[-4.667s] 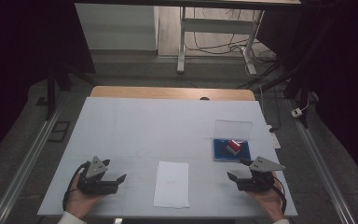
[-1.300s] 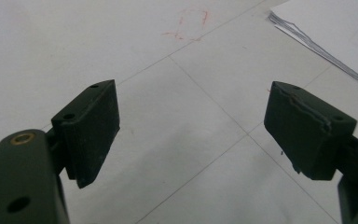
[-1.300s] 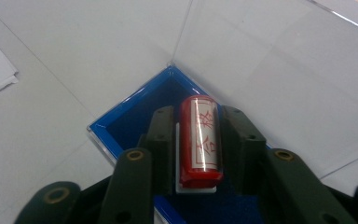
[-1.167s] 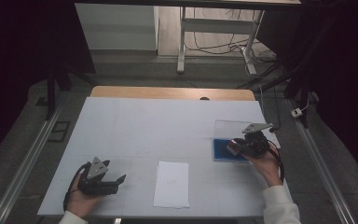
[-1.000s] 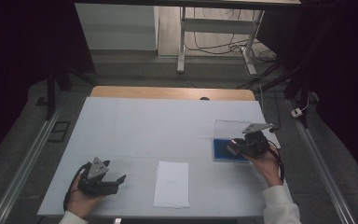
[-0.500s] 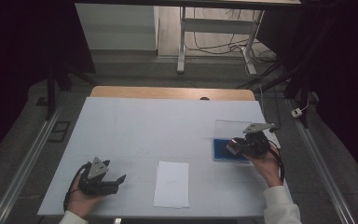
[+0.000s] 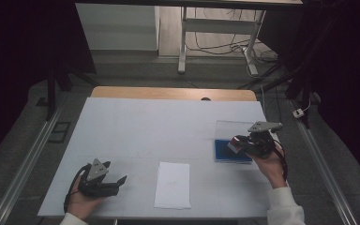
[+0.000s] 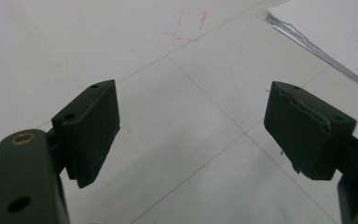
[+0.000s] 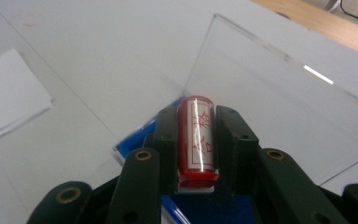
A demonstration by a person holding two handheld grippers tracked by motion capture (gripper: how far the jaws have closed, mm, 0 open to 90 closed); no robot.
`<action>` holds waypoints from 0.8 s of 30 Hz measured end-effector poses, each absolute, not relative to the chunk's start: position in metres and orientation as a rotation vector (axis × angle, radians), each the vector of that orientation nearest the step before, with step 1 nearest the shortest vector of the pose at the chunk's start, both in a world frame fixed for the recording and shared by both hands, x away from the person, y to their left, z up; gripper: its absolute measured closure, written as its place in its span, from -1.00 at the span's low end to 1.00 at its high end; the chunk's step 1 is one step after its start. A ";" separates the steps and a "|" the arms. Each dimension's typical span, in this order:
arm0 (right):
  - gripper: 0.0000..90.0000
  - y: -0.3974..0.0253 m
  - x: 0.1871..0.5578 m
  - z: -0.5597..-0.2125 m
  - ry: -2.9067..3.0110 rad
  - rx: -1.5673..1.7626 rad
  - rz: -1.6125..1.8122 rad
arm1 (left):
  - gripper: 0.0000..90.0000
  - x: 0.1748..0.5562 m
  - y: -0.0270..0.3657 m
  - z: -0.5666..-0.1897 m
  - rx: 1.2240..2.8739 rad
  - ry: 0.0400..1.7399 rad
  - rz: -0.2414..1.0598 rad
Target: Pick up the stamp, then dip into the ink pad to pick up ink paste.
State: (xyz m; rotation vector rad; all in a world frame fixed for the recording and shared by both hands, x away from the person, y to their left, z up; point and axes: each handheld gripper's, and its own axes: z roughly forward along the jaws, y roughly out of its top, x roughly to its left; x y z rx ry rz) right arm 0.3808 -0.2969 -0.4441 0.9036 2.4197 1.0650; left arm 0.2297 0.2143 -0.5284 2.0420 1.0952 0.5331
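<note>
Right gripper (image 9: pixel 195 135) clamps the red stamp (image 9: pixel 195 135) above the blue tray (image 7: pixel 232 151), near the table's (image 7: pixel 168 131) right edge. Left gripper (image 8: pixel 191 135) rests near-left, jaws wide, beside the paper stack (image 7: pixel 172 184).

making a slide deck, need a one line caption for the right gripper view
Right gripper shut on a red stamp, held over the blue pad of a clear box.

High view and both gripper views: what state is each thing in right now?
Right gripper: shut on the stamp.
Stamp: red cylinder, clamped between the jaws, held above the box.
Box: clear, open-topped, blue base, on the table.
Left gripper: open, holding nothing, low over the table.
Paper: lying flat, untouched.
Table: white top.
</note>
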 end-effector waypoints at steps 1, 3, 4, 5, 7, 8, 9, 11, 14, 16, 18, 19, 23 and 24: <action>0.57 -0.296 0.379 -0.441 2.414 0.901 1.073 | -0.59 0.230 0.214 -0.529 2.044 1.094 0.534; 0.57 -0.296 0.377 -0.436 2.406 0.892 1.087 | -0.59 0.230 0.214 -0.529 2.047 1.093 0.534; 0.57 -0.296 0.376 -0.434 2.401 0.883 1.092 | -0.59 0.230 0.214 -0.529 2.049 1.093 0.534; 0.57 -0.296 0.375 -0.432 2.393 0.883 1.098 | -0.59 0.230 0.214 -0.529 2.049 1.093 0.534; 0.57 -0.296 0.373 -0.428 2.382 0.877 1.116 | -0.59 0.231 0.215 -0.529 2.049 1.094 0.531; 0.57 -0.297 0.372 -0.426 2.379 0.868 1.108 | -0.59 0.231 0.215 -0.529 2.048 1.094 0.533; 0.57 -0.296 0.371 -0.425 2.376 0.872 1.115 | -0.59 0.231 0.215 -0.529 2.048 1.093 0.533; 0.57 -0.296 0.371 -0.422 2.378 0.859 1.119 | -0.59 0.231 0.214 -0.529 2.049 1.092 0.533; 0.56 -0.293 0.368 -0.420 2.388 0.862 1.108 | -0.59 0.230 0.214 -0.529 2.048 1.092 0.533; 0.56 -0.292 0.368 -0.420 2.397 0.857 1.093 | -0.59 0.230 0.214 -0.529 2.047 1.094 0.535; 0.56 -0.290 0.369 -0.421 2.411 0.862 1.078 | -0.59 0.228 0.214 -0.528 2.049 1.095 0.539; 0.56 -0.290 0.370 -0.422 2.417 0.866 1.076 | -0.59 0.228 0.214 -0.528 2.049 1.095 0.539; 0.57 -0.286 0.376 -0.427 2.445 0.869 1.020 | -0.59 0.228 0.216 -0.529 2.047 1.097 0.536; 0.56 -0.285 0.378 -0.429 2.450 0.871 1.009 | -0.59 0.227 0.216 -0.529 2.046 1.099 0.535</action>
